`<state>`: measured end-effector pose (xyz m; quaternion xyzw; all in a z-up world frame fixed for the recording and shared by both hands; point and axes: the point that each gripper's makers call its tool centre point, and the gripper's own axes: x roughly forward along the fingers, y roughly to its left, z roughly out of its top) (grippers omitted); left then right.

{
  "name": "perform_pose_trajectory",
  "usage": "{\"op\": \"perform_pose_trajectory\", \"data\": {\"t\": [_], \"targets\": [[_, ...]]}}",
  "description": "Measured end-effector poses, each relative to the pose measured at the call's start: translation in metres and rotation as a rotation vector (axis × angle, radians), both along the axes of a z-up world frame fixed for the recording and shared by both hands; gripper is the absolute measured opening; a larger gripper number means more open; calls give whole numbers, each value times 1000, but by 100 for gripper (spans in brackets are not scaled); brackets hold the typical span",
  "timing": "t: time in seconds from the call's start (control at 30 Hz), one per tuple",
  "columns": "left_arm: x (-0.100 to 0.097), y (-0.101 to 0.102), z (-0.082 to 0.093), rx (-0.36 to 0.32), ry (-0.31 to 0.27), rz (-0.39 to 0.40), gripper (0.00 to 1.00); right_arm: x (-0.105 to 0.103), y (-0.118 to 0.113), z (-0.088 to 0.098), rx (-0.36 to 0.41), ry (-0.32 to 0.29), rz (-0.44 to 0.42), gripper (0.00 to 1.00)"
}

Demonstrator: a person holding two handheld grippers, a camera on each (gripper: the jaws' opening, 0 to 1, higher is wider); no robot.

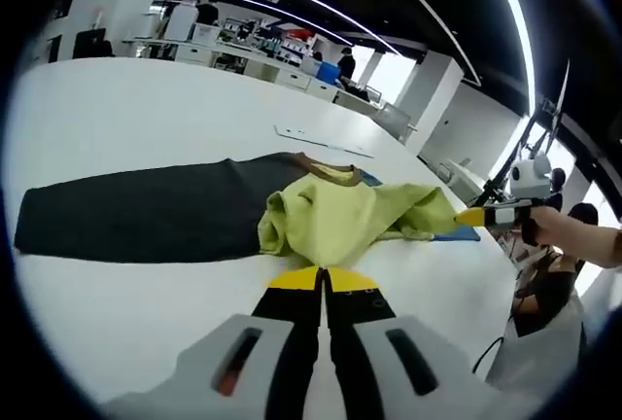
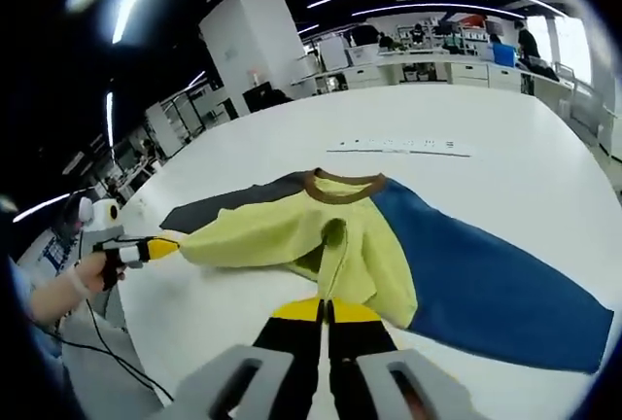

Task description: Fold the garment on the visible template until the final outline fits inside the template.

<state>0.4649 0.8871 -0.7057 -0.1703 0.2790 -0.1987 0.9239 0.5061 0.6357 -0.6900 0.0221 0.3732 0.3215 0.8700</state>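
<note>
A yellow garment with a brown collar lies bunched on the white table. Flat dark grey cloth stretches left of the collar, and a bit of blue cloth peeks out on the right. My left gripper is shut at the yellow cloth's near edge. In the left gripper view my right gripper pinches a stretched yellow sleeve end. In the right gripper view the right gripper is shut at the yellow garment, with blue cloth to the right, and the left gripper pinches the other yellow end.
A thin white strip lies on the table beyond the collar, also seen as a strip in the right gripper view. A person's hand holds the right gripper at the table's edge. Desks and shelves stand far behind.
</note>
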Motion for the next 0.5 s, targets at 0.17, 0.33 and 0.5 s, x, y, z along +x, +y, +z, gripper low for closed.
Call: {"op": "perform_pose_trajectory", "data": {"t": [0.17, 0.33, 0.5], "targets": [[-9, 7, 8, -6, 0, 7, 0, -9, -14, 13, 4, -28, -17, 0], [-22, 13, 13, -24, 23, 9, 0, -22, -23, 22, 3, -37, -7, 0], [-39, 15, 11, -18, 58, -10, 0, -44, -28, 23, -30, -44, 27, 0]]}}
